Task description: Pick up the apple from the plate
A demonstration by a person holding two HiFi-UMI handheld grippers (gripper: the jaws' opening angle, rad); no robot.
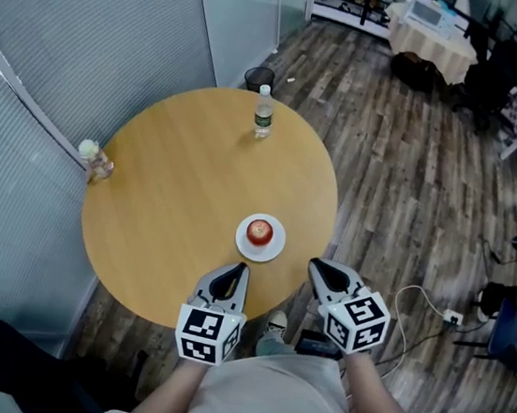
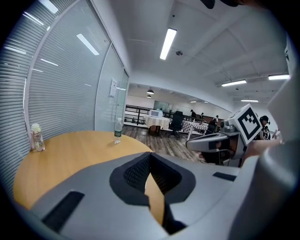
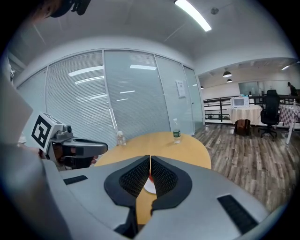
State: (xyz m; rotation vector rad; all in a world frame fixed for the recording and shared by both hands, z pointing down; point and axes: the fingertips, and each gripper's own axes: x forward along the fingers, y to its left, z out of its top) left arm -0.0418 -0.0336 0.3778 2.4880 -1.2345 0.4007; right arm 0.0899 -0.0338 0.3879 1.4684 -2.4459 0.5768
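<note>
1. The apple [image 1: 259,231] sits in the middle of a small white plate [image 1: 275,249], on the near right part of the round table [image 1: 176,190].
2. My left gripper [image 1: 235,270] hangs over the table's near edge, its fingers pressed together with nothing between them.
3. My right gripper [image 1: 316,267] is just off the table's near right rim. Its fingers are also closed and empty.
4. The apple lies farther out than both tips and between them: a little to the right of my left gripper, and to the left of my right one.
5. From above, my left tip looks nearer, just short of the plate's near left rim.
6. My right gripper is better aimed, though. In the right gripper view a sliver of white plate and red apple shows straight ahead in the slit between its closed fingers.
7. The apple is round, so I see no long axis to line up with.
8. Whichever gripper I use will probably have to open before it reaches the fruit.
</note>
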